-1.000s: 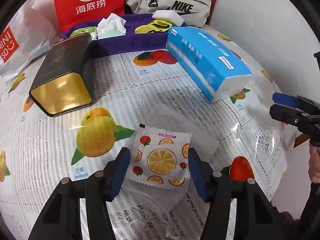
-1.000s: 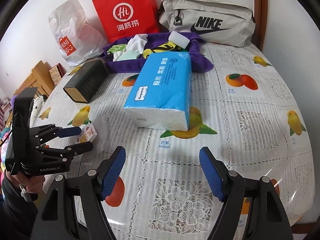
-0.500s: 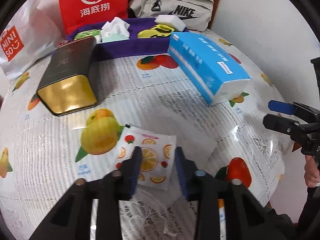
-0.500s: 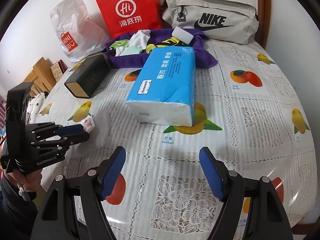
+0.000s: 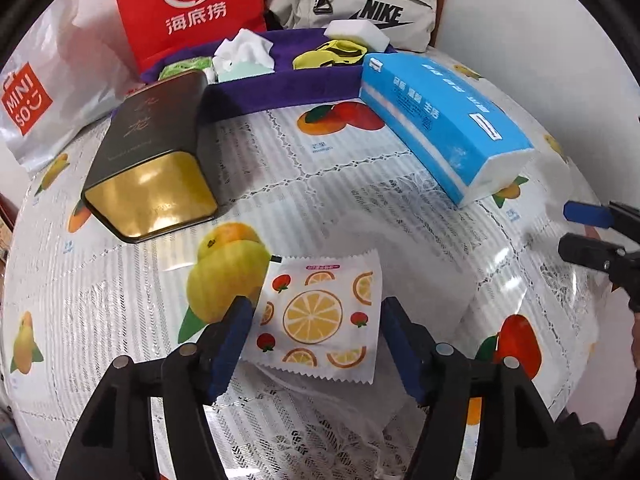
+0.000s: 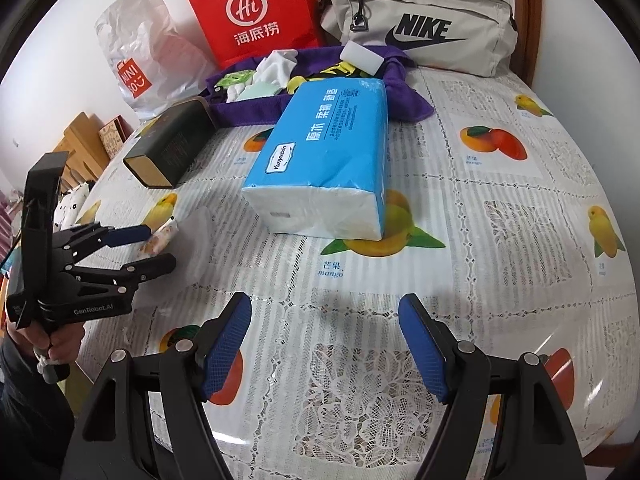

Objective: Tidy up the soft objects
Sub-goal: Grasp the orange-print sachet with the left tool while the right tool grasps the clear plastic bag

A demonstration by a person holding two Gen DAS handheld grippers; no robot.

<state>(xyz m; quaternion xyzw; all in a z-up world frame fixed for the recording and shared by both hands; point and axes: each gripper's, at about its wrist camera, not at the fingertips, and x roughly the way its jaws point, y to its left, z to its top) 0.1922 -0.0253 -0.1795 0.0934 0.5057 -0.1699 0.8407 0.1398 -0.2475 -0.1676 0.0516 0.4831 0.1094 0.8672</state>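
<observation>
A small tissue packet with orange-slice print (image 5: 320, 316) lies on the fruit-print tablecloth. My left gripper (image 5: 316, 340) is open, its blue fingers on either side of the packet without pinching it; it also shows in the right wrist view (image 6: 154, 248) beside the packet (image 6: 160, 236). A large blue tissue pack (image 5: 444, 120) (image 6: 328, 160) lies mid-table. A purple cloth tray (image 5: 288, 84) (image 6: 248, 108) at the back holds white tissue, a yellow item and a white sponge. My right gripper (image 6: 324, 344) is open and empty above the front of the table; it shows at the right edge of the left wrist view (image 5: 576, 228).
A black and gold tin (image 5: 152, 160) (image 6: 172, 148) lies on its side at left. A red paper bag (image 5: 188, 8), a white Miniso bag (image 5: 36, 96) and a grey Nike bag (image 6: 420, 28) stand at the back. The table edge curves close at front right.
My left gripper narrowed over the packet half a second ago and has opened wide again around it. The packet still lies on the cloth. The right gripper stayed open, shifting slightly.
</observation>
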